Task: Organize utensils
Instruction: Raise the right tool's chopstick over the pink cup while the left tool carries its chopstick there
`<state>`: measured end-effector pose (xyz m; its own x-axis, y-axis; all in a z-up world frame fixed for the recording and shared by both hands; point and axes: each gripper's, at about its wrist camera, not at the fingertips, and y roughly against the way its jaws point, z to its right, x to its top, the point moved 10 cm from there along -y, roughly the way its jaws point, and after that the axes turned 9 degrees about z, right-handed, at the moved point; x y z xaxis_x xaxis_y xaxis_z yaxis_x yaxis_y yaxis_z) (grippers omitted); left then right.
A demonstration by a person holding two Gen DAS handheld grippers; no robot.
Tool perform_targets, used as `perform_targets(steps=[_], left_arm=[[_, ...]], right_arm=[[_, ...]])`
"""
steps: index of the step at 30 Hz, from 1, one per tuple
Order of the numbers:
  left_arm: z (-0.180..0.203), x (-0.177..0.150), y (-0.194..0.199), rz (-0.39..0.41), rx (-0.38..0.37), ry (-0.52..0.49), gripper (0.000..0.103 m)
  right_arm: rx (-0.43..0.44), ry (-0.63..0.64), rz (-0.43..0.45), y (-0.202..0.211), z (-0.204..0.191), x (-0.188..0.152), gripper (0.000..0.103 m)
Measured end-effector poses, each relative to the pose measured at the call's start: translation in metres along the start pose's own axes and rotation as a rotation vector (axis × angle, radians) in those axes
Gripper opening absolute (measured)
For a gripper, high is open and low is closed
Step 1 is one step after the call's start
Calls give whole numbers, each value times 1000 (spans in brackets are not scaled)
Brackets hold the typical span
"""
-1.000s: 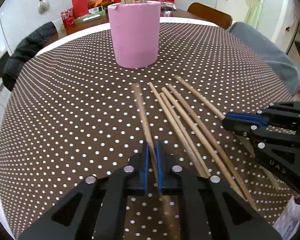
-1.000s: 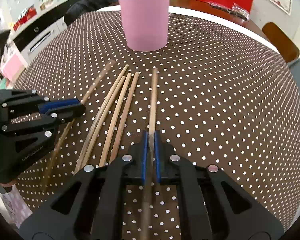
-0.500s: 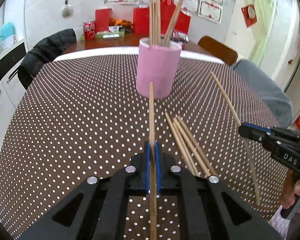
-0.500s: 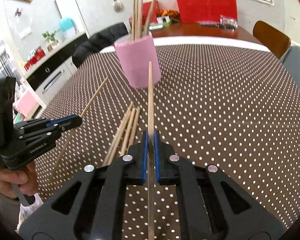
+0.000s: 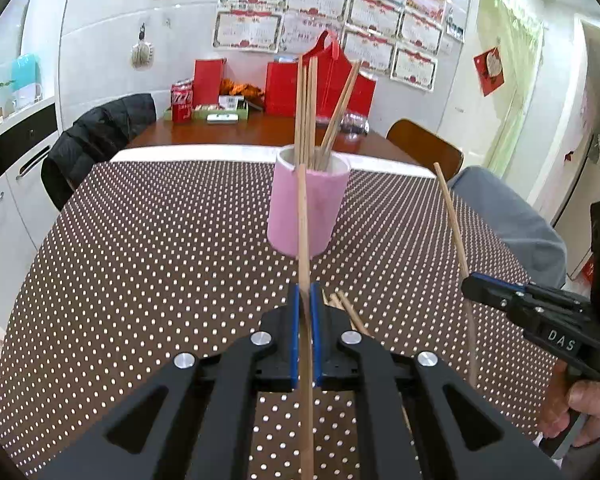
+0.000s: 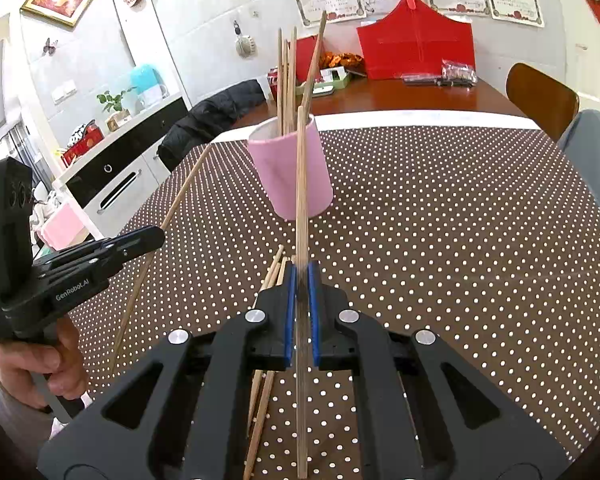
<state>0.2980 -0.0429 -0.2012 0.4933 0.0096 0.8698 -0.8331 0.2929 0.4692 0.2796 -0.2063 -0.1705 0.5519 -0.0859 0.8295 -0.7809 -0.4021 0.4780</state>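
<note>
A pink cup (image 5: 308, 208) (image 6: 290, 168) with several wooden chopsticks standing in it sits mid-table. My left gripper (image 5: 305, 296) is shut on one chopstick (image 5: 302, 216), lifted off the table and pointing toward the cup. My right gripper (image 6: 299, 276) is shut on another chopstick (image 6: 301, 184), also raised and aimed at the cup. Each gripper shows in the other's view: the right gripper (image 5: 470, 280) with its chopstick (image 5: 452, 220), the left gripper (image 6: 156, 236) with its chopstick (image 6: 180, 196). Loose chopsticks (image 6: 274, 270) (image 5: 346, 306) lie on the table below the grippers.
The table wears a brown cloth with white dots (image 5: 160, 240). Chairs stand around it, one draped with a black jacket (image 5: 96, 136), another with a grey cover (image 5: 508, 220). Red bags (image 6: 416, 48) and a can (image 5: 182, 102) sit on the far wooden table.
Both grippers have lifted their chopsticks off the table and tilted upward. The cup now sits farther ahead, and the loose chopsticks have slipped beneath the fingers.
</note>
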Motion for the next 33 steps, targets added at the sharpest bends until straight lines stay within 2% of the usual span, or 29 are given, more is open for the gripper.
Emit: perform_targets(steps=[9, 15, 23, 28, 33], left_arm=[[1, 29, 12, 93, -7, 2, 5], [3, 60, 23, 198, -25, 4, 5], [4, 107, 31, 340, -59, 3, 5], [16, 141, 35, 443, -109, -30, 5], [26, 170, 28, 495, -140, -36, 5]], right_arm=[[7, 1, 56, 9, -1, 18, 6], [19, 12, 105, 14, -8, 35, 6], [29, 45, 184, 21, -18, 74, 6], [36, 77, 236, 24, -25, 107, 6], [43, 98, 290, 26, -30, 142, 6]])
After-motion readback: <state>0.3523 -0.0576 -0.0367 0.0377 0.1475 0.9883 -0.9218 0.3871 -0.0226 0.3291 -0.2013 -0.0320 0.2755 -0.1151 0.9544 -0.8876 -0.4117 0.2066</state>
